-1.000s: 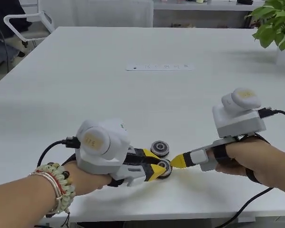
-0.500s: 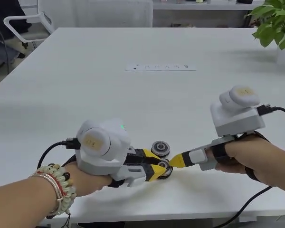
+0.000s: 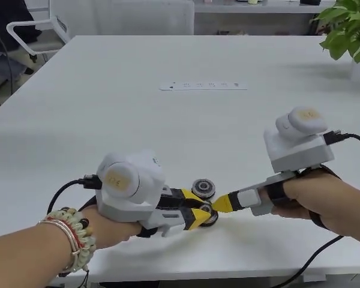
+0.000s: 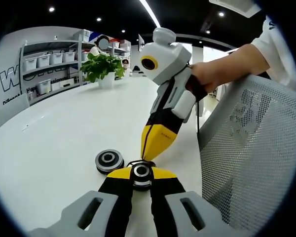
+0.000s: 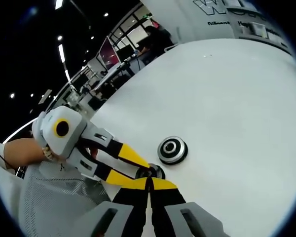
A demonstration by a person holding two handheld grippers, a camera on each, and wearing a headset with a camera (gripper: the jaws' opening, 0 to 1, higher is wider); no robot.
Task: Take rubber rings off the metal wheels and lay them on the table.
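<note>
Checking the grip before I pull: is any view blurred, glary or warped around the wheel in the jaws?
Head view: sharp, even light, faint shadows; the left gripper covers much of the held wheel. Left gripper view: fisheye bends the table, wheel crisp. Right gripper view: warped, wheel half hidden behind the tips of the right gripper.

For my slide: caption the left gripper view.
Left gripper clamps a metal wheel; right gripper touches it; second wheel nearby.

Left tool: jaws clamped on either side of the wheel.
Right tool: jaws pressed together, tips touching that wheel's far edge, facing the left tool.
Left hand: behind the wheel, wrapped round the handle, beaded wrist.
Right hand: grips the handle, angled toward the wheel.
</note>
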